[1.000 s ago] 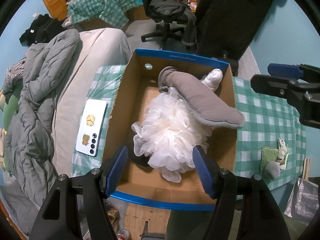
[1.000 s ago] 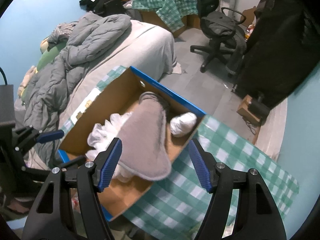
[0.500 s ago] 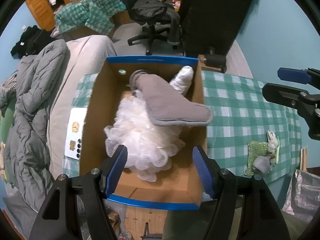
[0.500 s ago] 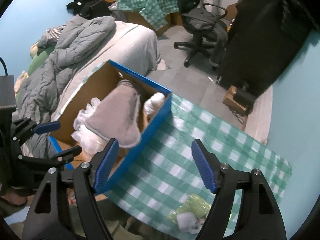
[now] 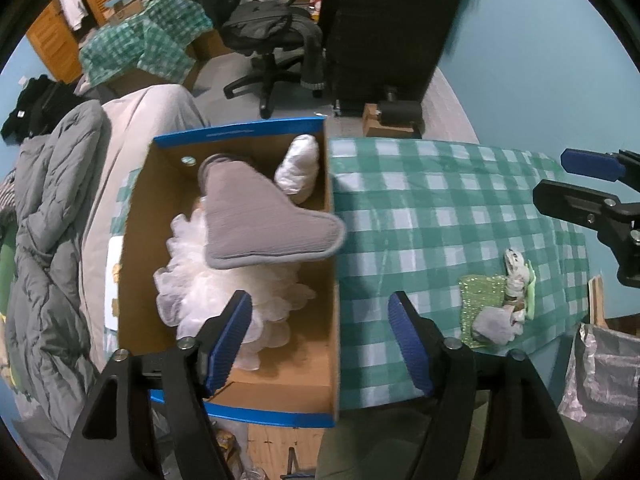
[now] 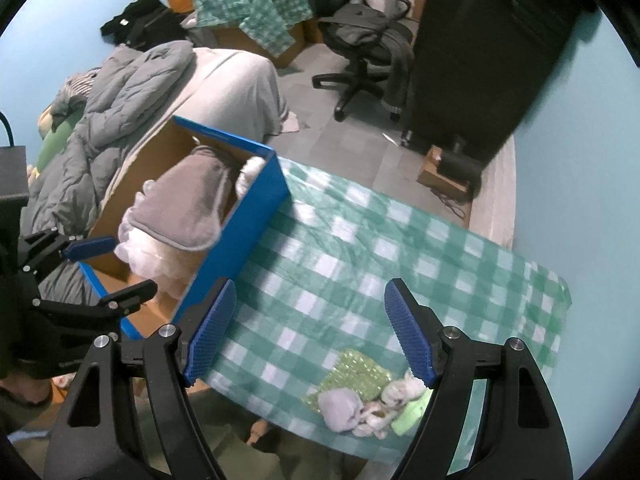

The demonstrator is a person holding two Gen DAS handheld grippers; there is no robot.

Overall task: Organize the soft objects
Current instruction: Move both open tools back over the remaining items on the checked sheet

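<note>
Left gripper [image 5: 320, 332] opening, nothing between its jaws, above the cardboard box [image 5: 334, 280] wall. Left view looks into the box — grey mitt [image 5: 264, 220] over white loofah [image 5: 224, 284]. Right gripper [image 6: 310, 328] spread wide, empty; its view shows the box's blue outside, the pile of soft items [image 6: 360, 396] on the checkered cloth [image 6: 360, 248].

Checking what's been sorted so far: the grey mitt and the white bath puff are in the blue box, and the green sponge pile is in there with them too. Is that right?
Not quite. The grey mitt and white bath puff are in the blue box, but the green sponge pile lies outside it, on the checked cloth near the table's edge. The left wrist view shows this.
</note>
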